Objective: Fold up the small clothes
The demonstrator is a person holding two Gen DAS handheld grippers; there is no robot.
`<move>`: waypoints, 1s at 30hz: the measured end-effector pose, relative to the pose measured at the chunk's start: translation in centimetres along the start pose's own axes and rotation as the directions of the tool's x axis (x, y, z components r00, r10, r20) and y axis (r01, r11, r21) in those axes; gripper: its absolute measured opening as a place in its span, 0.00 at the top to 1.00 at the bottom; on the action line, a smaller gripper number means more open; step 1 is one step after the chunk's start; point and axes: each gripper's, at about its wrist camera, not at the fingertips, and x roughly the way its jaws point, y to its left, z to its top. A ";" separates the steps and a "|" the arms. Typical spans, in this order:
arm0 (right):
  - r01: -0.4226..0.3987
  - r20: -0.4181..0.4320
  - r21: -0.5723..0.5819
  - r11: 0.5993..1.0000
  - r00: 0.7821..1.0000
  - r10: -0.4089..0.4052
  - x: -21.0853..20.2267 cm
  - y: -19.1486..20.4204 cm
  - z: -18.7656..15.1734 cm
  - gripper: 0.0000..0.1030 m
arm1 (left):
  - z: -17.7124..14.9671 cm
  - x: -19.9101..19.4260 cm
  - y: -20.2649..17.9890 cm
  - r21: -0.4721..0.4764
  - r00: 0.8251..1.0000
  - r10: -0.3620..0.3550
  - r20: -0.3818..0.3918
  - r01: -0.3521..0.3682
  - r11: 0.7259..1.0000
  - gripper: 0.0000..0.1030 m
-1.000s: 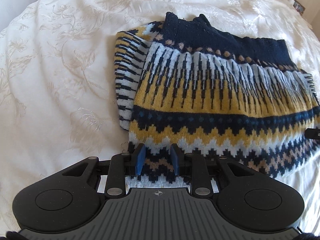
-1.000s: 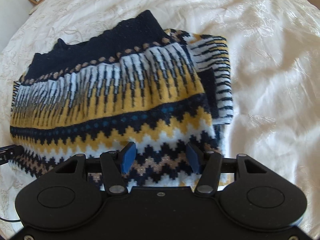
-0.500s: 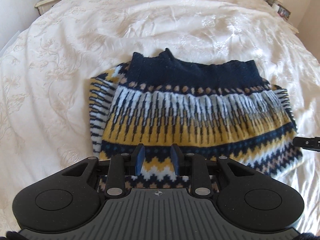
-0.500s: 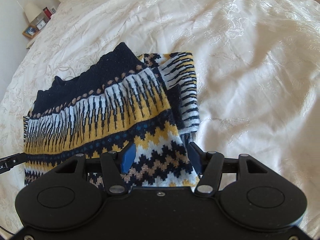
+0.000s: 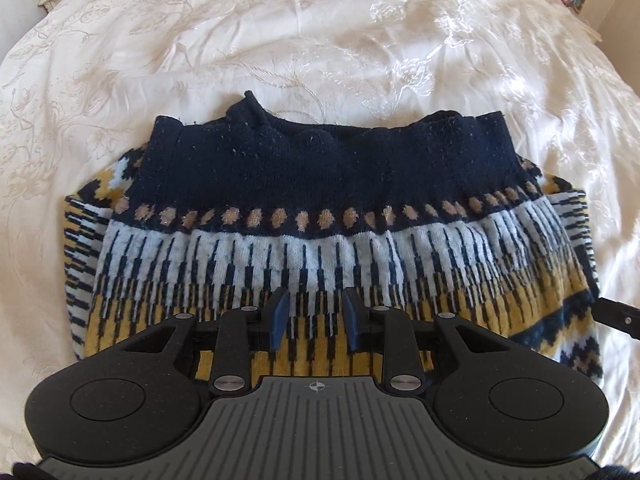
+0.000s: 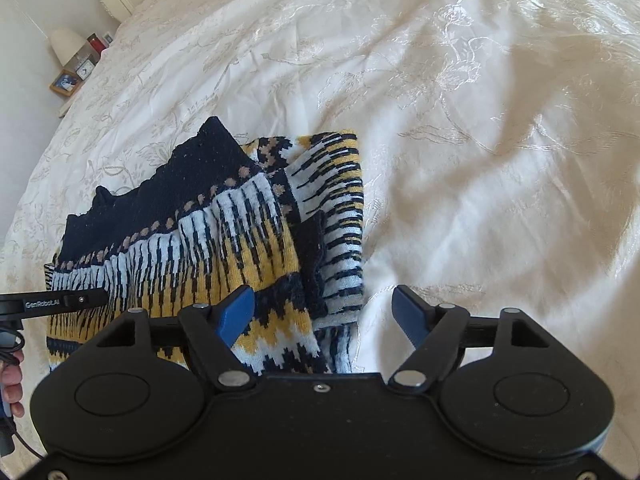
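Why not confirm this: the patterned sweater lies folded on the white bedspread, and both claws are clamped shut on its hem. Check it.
Not quite. The sweater does lie folded on the bedspread, but the right wrist view shows the right claw wide open, gripping nothing. The left claw is also parted.

the left wrist camera is looking forward and down past its blue fingertips [image 5: 280,312], sitting close over the navy, mustard and white patterned knit sweater [image 5: 320,208] on the cream embroidered bedspread [image 5: 320,40]. the right wrist camera is facing the same sweater [image 6: 192,240] from its right edge, the knit lying left of and beyond its fingers [image 6: 236,312]. both views are sharing the sweater and bedspread [image 6: 500,160].
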 end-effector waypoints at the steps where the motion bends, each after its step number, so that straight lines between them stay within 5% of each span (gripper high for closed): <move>1: -0.015 -0.011 -0.004 1.000 1.000 0.015 0.4 -0.1 0.2 0.21 | 0.2 0.6 -0.2 0.003 1.000 0.010 -0.018 -0.010 1.000 0.73; 14: -0.167 -0.127 -0.020 0.986 0.978 0.163 4.1 -1.5 1.2 0.15 | 0.3 2.4 -0.4 0.026 0.995 0.068 -0.072 -0.067 0.997 0.70; 30: -0.336 -0.059 0.056 0.940 0.939 0.339 6.2 -2.1 2.9 0.10 | 0.3 2.5 -1.1 0.045 0.992 0.101 -0.074 -0.098 0.994 0.70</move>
